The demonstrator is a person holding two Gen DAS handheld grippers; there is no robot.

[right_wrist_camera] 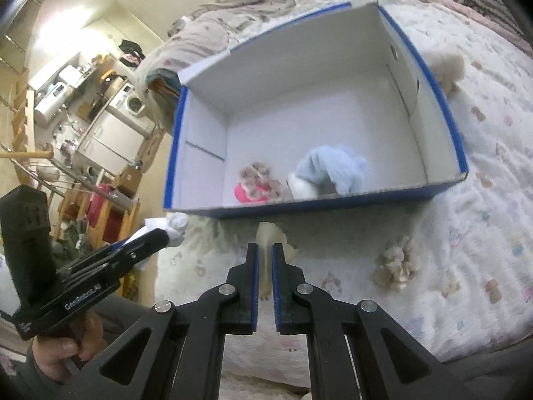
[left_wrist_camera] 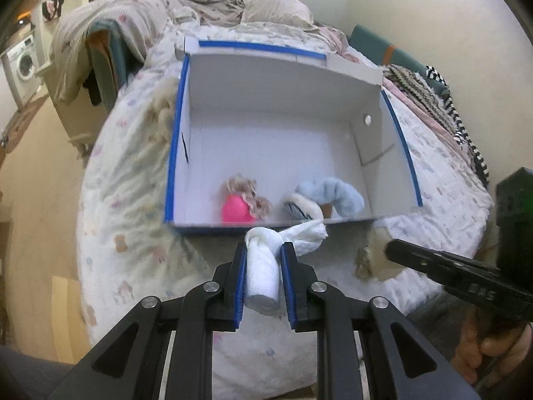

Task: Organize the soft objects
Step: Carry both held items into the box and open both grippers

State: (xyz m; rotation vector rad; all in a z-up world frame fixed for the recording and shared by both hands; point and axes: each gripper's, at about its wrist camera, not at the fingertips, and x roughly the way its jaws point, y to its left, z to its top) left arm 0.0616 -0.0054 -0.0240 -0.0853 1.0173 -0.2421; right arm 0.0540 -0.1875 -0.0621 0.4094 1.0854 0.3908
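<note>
Fingers clamp white sock roll; left gripper marked "GenRobot.AI"

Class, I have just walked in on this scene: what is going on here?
A person holds a gripper in each hand over a bed. The left gripper is shut on a white rolled cloth, just short of a blue-edged box. The box already holds a pink toy and a blue fluffy item. The right gripper pinches a cream plush piece.

Bed w/ printed quilt: blue-edged box, cream fluffy toy, rumpled blanket.
</note>
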